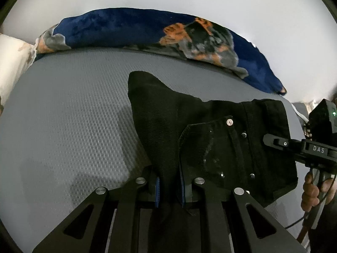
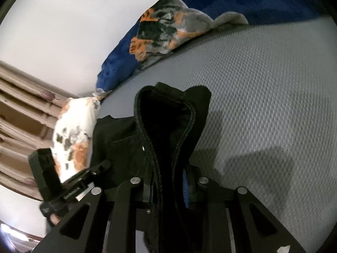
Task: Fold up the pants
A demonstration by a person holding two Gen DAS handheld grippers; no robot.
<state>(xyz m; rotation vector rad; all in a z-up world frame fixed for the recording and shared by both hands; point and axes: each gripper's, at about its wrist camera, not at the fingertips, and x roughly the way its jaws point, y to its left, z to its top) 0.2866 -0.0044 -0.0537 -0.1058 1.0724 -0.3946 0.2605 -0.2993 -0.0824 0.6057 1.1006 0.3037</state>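
1. Currently both claws carry the black pants (image 1: pixel 210 130), centre frame, lifted above the grey mattress (image 1: pixel 73 116).
2. I see left claw (image 1: pixel 170 186) clamped on fabric; right claw (image 2: pixel 168 187) clamped on the waistband seam.
3. My judgement: early-to-mid fold; laying down and smoothing remain.

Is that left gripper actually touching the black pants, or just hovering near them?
Touching. The left wrist view shows the black pants pinched between the left gripper's blue-padded fingers, fabric running straight through the narrow gap.
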